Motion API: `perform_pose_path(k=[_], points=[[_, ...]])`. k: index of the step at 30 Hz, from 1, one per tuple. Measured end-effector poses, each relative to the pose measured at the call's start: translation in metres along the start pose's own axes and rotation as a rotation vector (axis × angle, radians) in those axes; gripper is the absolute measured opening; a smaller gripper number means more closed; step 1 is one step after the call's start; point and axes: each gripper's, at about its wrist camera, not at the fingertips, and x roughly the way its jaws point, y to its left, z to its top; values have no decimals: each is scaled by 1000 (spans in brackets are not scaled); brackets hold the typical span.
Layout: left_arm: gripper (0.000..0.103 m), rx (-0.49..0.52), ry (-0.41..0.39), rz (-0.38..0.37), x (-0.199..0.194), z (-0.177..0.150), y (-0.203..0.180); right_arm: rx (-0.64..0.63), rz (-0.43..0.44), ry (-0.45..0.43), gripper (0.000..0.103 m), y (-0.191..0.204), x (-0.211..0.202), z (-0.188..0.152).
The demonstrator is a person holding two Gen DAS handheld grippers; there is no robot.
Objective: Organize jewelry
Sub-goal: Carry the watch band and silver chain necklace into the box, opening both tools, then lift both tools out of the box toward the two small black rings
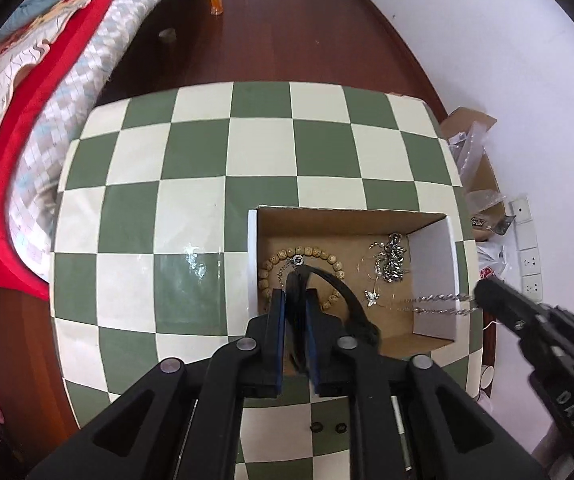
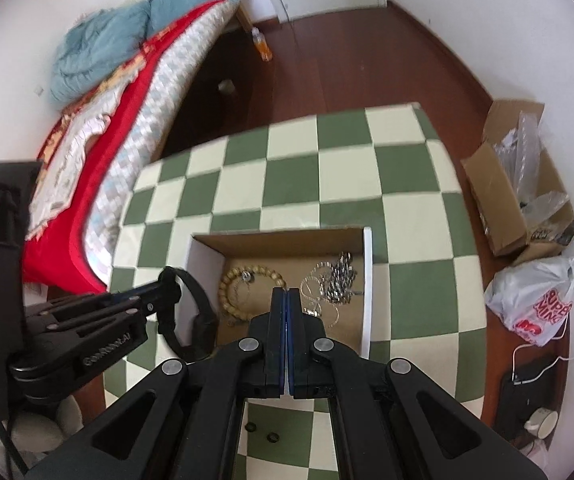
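An open shallow cardboard box with white side walls (image 1: 433,276) sits on the green-and-cream chequered worktop (image 1: 191,184). On its brown floor lie a round bracelet of tan wooden beads (image 1: 307,251) at the left and a tangled heap of silver chains (image 1: 393,262) with a small star-shaped charm (image 1: 372,297) at the right. The left tongs (image 1: 296,300) are nearly closed, pinching a black curved strap (image 1: 343,292) that loops over the box's near left part, above the bead bracelet. The right tongs (image 2: 285,300) are fully closed; from the left wrist view they grip a twisted silver chain (image 1: 439,304) stretched across the white right wall into the box. Lettering "DAS" is legible on the right tool; a white plastic bag (image 2: 535,300) on the floor bears partial red print reading "SUPER".
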Motion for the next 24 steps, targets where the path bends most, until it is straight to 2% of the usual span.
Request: perform_pose_path(k=[2, 3, 5, 6, 7, 9, 11, 12, 13, 14, 17, 24], points=[[14, -22, -1, 1, 3, 3, 1, 2, -3, 28, 1, -3, 10, 1], [18, -26, -4, 7, 4, 4, 2, 10, -20, 48, 1, -5, 15, 2], [38, -26, -31, 36, 1, 8, 3, 8, -39, 78, 8, -7, 22, 3], [64, -30, -44, 42, -1, 9, 4, 12, -58, 83, 26, -8, 23, 3], [83, -35, -62, 53, -5, 10, 5, 11, -76, 81, 53, -8, 23, 3], [86, -41, -100, 67, -12, 11, 8, -1, -123, 75, 73, -8, 21, 2], [92, -41, -120, 99, -19, 10, 11, -12, -154, 71, 73, -8, 17, 2], [99, -39, -132, 117, -22, 8, 12, -24, -193, 70, 80, -7, 17, 0], [101, -35, -151, 139, -25, 6, 13, -31, -207, 73, 94, -6, 16, 0], [101, -36, -167, 160, -28, 3, 15, -38, -224, 77, 100, -6, 16, -2], [101, -38, -208, 203, -34, -6, 20, -56, -280, 78, 103, -3, 16, -11], [103, -32, -285, 267, -41, -32, 23, -50, -314, 63, 103, -2, 16, -30]])
